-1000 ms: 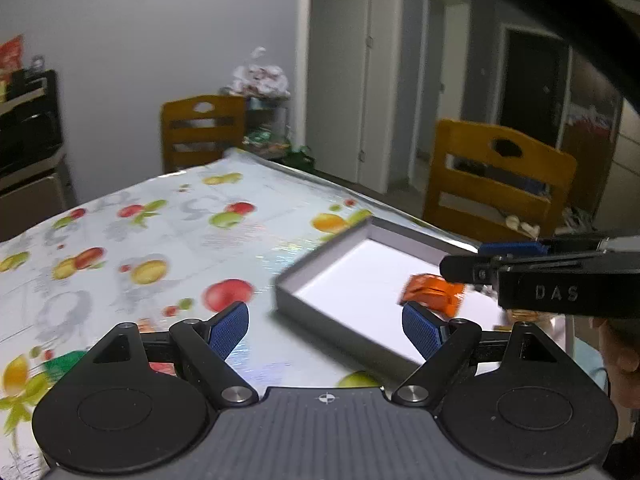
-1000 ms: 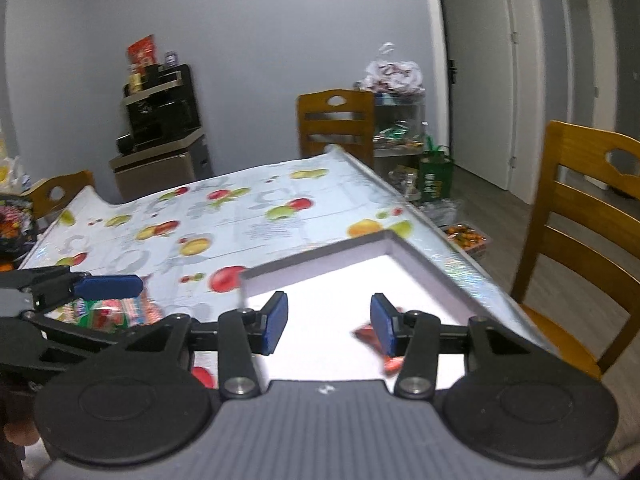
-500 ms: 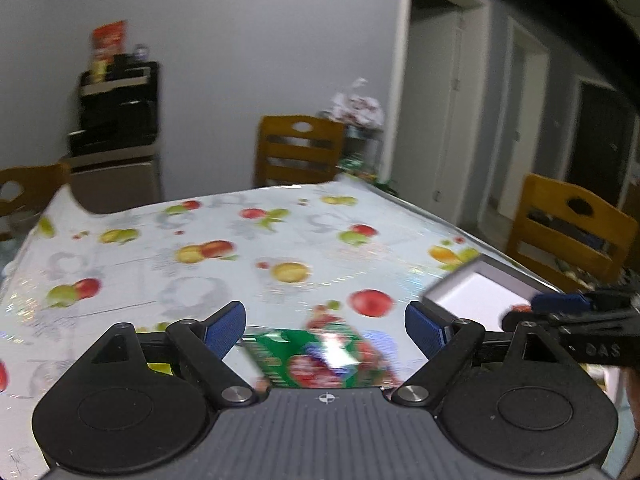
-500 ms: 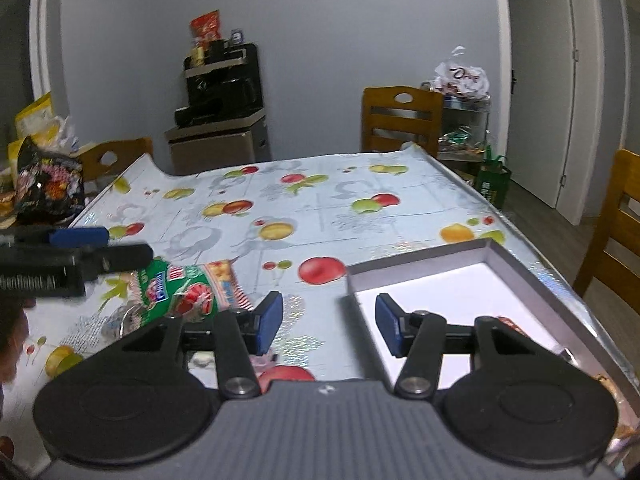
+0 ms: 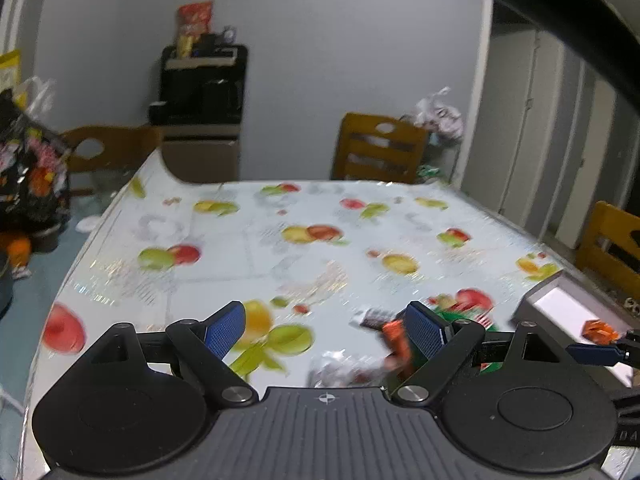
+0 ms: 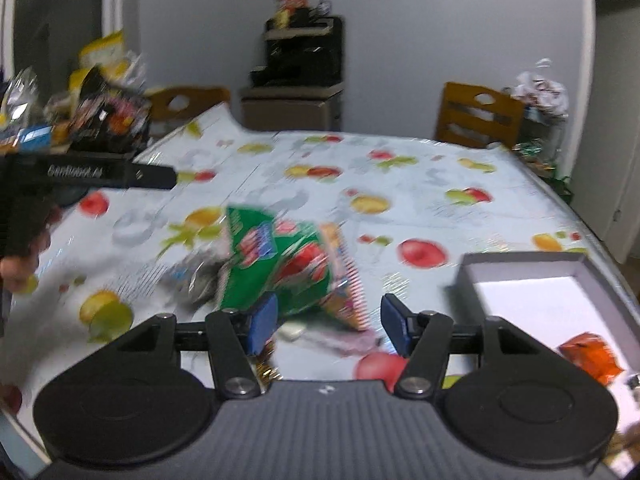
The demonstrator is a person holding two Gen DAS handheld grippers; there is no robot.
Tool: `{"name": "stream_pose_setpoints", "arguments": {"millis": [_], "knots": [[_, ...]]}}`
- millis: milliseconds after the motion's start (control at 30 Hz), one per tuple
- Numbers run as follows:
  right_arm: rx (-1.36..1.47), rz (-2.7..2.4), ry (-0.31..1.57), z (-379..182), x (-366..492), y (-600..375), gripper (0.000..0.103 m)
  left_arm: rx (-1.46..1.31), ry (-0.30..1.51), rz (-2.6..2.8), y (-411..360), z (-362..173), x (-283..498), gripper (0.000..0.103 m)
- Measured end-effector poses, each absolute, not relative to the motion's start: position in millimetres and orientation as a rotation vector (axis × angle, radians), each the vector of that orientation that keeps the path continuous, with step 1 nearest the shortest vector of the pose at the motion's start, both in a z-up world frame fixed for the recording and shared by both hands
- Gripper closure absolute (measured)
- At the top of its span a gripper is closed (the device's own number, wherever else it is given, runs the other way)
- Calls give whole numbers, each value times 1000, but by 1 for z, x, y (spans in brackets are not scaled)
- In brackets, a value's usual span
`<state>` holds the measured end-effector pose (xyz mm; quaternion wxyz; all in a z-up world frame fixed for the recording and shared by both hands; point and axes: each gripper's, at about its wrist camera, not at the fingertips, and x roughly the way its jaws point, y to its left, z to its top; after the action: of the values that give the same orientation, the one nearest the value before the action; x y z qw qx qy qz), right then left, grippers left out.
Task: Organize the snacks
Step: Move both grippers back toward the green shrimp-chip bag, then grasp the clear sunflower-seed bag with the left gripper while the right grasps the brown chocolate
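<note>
The green snack bag [image 6: 276, 264] lies flat on the fruit-print tablecloth [image 6: 400, 184], just ahead of the right gripper [image 6: 324, 320]. Its long axis runs from the near end, which sits between the fingertips, away toward the upper left; the printed side faces up. A crinkled silvery wrapper [image 6: 196, 276] lies touching its left edge, ahead of the left finger [image 6: 262, 322]. The right gripper's jaws have just been opening and stand apart; the near corner of the bag lies in the gap, but motion blur hides whether the pads touch it. The gripper points forward and downward at the table.

The grey box [image 6: 520, 258] with a white floor sits beyond and to the right of the right finger [image 6: 394, 324], with an orange wrapped snack [image 6: 592, 356] inside near its front edge.

The left gripper [image 5: 324, 330] also tilts down toward the table, jaws wide with nothing pressed between them. A small orange wrapper [image 5: 396, 340] lies on the cloth just inside its right finger [image 5: 424, 330], and a crumpled clear wrapper [image 5: 344, 370] lies in the gap close to the body.

Only the right view shows the bag whole, and the person's hand [image 6: 20, 256] around the left gripper's handle at far left. In the left view the bag is a green sliver [image 5: 468, 314] behind the right finger, and one blue fingertip [image 5: 592, 352] of the right gripper enters at the right edge, before the box [image 5: 560, 300].
</note>
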<state>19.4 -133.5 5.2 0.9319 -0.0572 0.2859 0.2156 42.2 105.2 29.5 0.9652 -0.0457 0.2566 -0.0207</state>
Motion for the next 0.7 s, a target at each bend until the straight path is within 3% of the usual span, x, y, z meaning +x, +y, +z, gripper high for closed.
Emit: {"name": "stream_pose_setpoints", "arguments": {"millis": [700], "knots": [[-191,511,688,-35,22,-82,45,-102,697,-186,103,-33,71,12]]}}
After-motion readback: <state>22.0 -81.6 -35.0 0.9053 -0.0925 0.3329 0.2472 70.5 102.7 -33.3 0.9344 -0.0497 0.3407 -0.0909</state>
